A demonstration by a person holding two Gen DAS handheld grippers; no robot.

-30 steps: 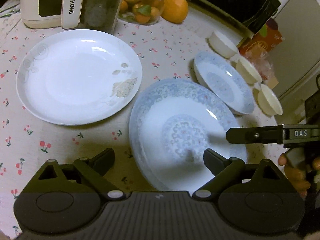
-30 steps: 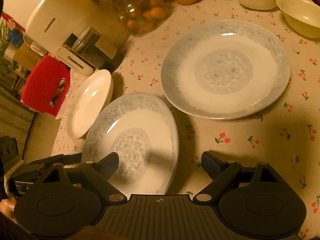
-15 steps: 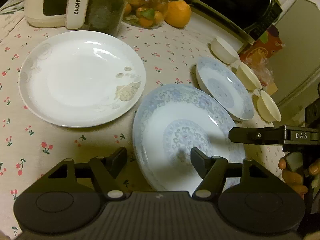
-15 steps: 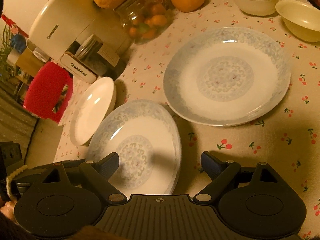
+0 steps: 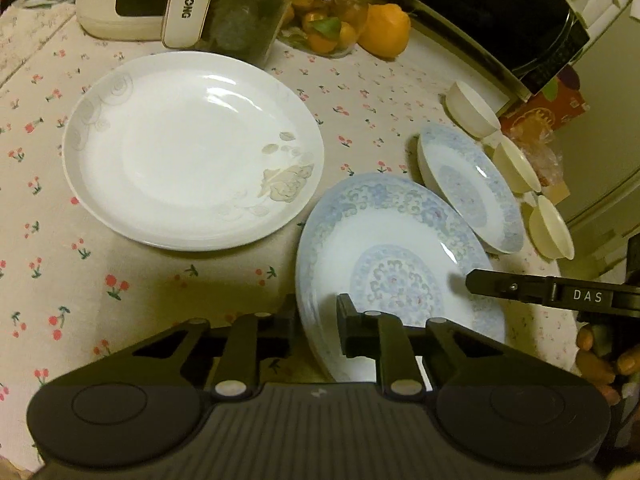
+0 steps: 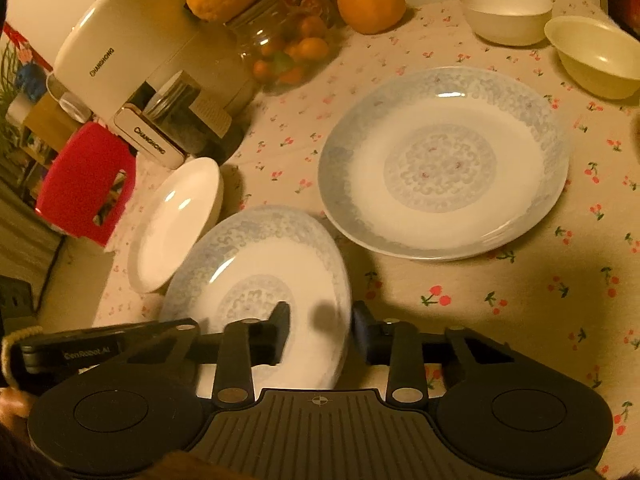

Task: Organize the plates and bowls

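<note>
near blue-patterned plate lay at the table's near edge | left gripper clamped its rim, one finger under, one on top | right gripper straddled the opposite rim, jaws narrowed, grip uncertain | second blue plate and white plate beside it

Bare cloth along near table edge, in front of white plate. Far edge blocked: appliance, jar, oranges. Right edge crowded: patterned plate, three bowls. Open cloth beside patterned plate near right corner.
</note>
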